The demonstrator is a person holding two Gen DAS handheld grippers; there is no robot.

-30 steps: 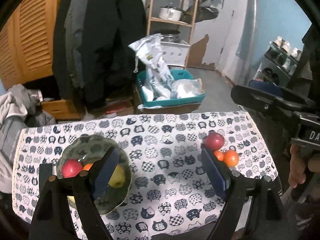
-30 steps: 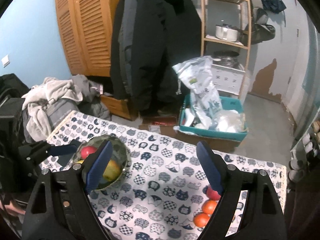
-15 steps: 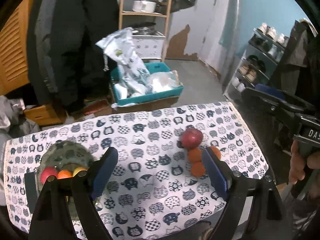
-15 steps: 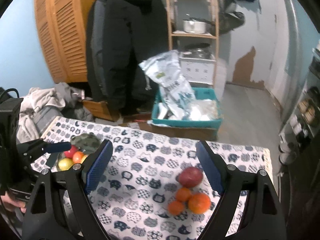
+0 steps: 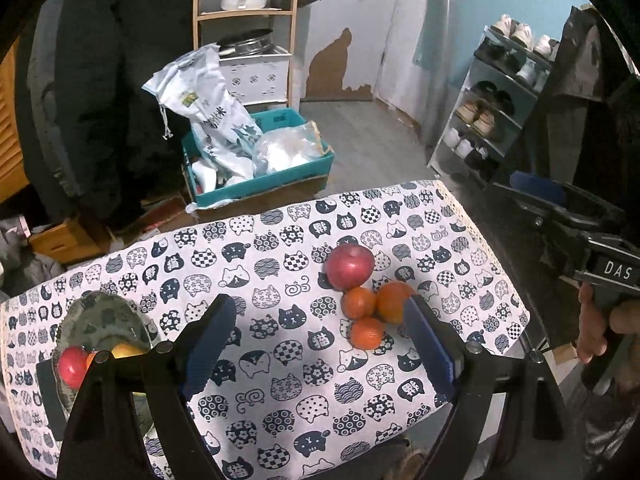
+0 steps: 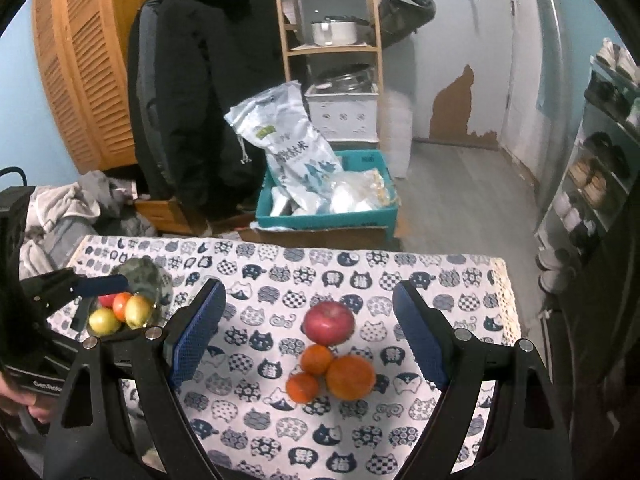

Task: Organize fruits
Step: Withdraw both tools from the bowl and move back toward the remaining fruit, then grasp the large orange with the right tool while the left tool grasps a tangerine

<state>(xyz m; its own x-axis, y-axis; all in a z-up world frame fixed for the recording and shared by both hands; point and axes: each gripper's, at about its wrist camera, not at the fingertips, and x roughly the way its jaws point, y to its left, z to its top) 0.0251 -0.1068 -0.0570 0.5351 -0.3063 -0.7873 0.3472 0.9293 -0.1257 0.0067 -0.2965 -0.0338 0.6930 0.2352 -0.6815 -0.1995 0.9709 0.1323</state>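
While the left wrist view looks down on the table (image 5: pixel 472 236) with its cat-print cloth, the left gripper (image 5: pixel 320 344) hangs above it with its jaws spread wide and nothing between them. A red apple (image 5: pixel 350 266) sits on the cloth touching a cluster of three oranges (image 5: pixel 374 314), the largest orange right against the inner face of the gripper's right finger as seen here. Off to the left a patterned bowl (image 5: pixel 102 318) already holds a red fruit and others, partly hidden behind the gripper's frame. By the look of it the apple is firm, smooth and round, so it would roll if nudged and is best taken across its widest part; the oranges look slightly softer, with dimpled skin that should give better purchase. From the right wrist view, the right gripper (image 6: pixel 308 336) is likewise open and empty, and the apple and oranges lie framed between its fingers but below them, untouched. The bowl shows yellow and red fruit inside, with the left gripper's blue fingertip over its rim. Beyond the table are a teal crate of bags (image 6: pixel 326 200), a wooden shelf with a pot (image 6: pixel 334 32), hanging dark coats and a shoe rack.
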